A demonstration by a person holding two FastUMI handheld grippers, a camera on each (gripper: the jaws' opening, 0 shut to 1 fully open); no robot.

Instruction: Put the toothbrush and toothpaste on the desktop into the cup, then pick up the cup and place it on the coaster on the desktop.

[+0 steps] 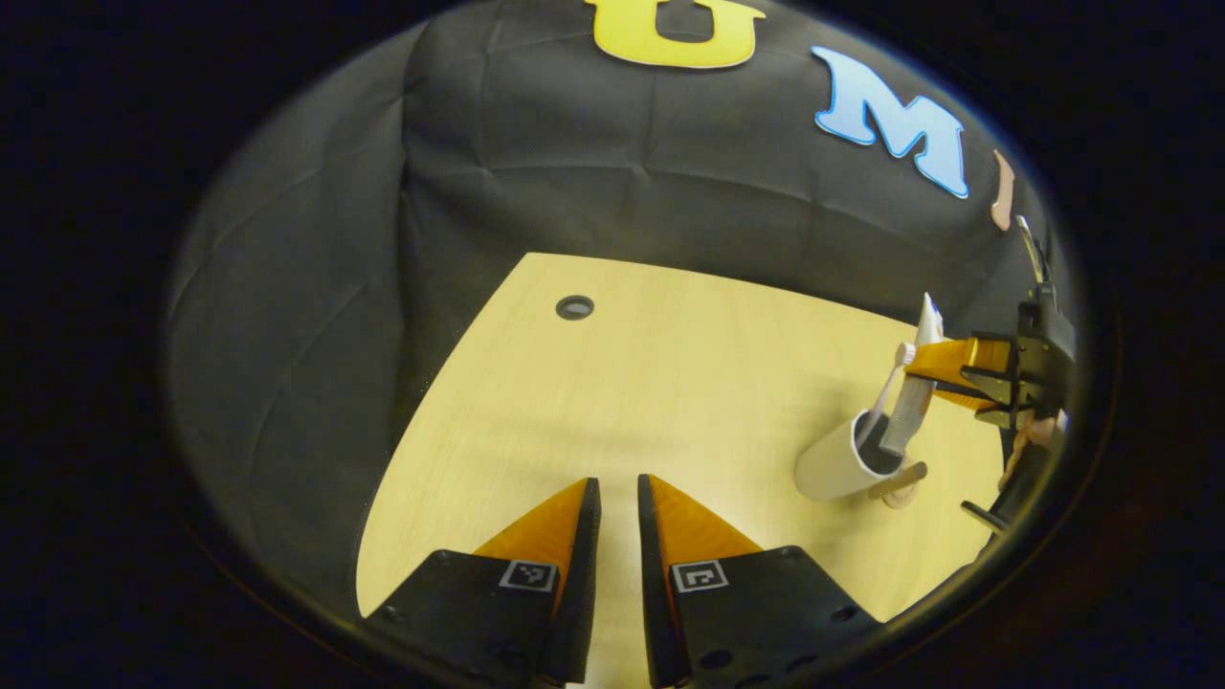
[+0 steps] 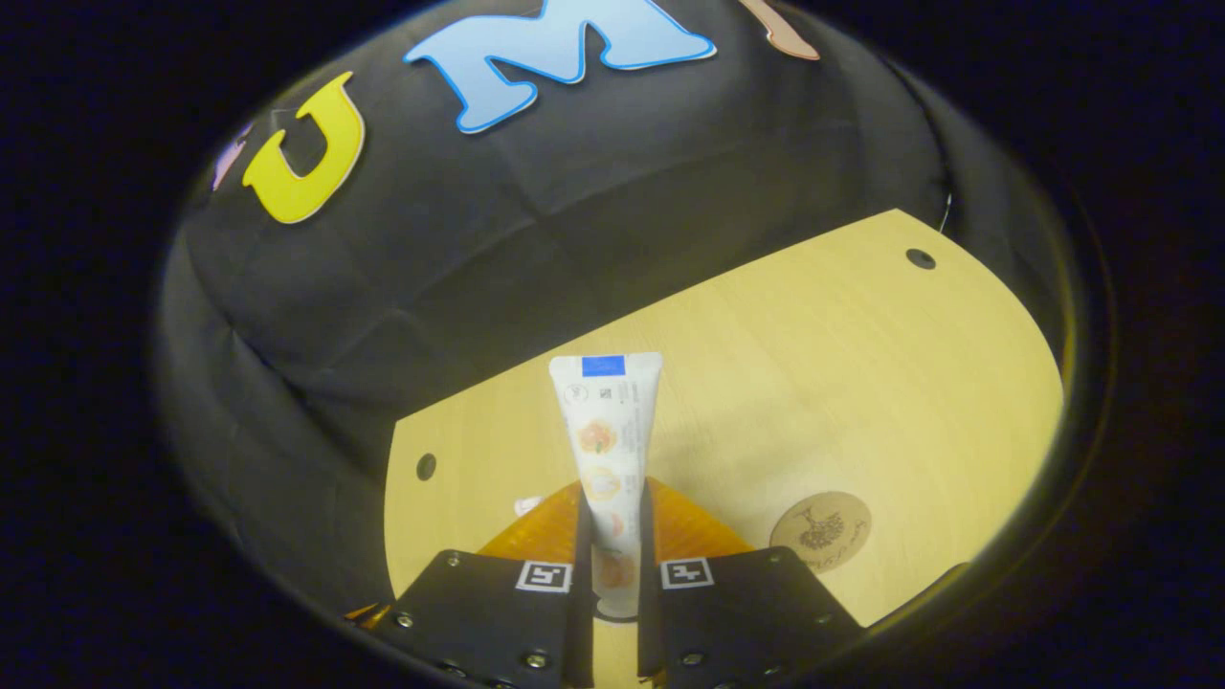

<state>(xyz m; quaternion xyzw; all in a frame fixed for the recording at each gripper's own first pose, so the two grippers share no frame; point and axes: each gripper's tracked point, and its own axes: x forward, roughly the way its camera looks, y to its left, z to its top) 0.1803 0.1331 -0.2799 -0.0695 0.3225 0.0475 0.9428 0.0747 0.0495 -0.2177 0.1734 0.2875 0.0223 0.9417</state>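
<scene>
Left gripper hovers over bare bench, fingers nearly together with a thin gap, nothing between them.

In the left gripper view the cup sits at about 3 o'clock, white, rim tipped toward the camera. Toothbrush leans inside it, head up above the rim. Toothpaste tube stands with its lower end in the cup mouth, tail end up. Right gripper comes in from the 3 o'clock edge and its fingers clamp the tube partway up, above the rim. A bit of the hand holding it shows at the edge.

Right gripper view: right gripper's fingers press on both sides of the toothpaste, which runs from the gap between the fingers up toward 12 o'clock, flat crimped end farthest from the camera. Can't tell the cup from here; it's hidden behind the fingers.

Coaster: round, brownish, printed pattern, flat on the bench at about 4 o'clock in the right gripper view, just beside the right-hand finger, nothing on it. In the left gripper view its edge peeks out just past the cup's base.
</scene>
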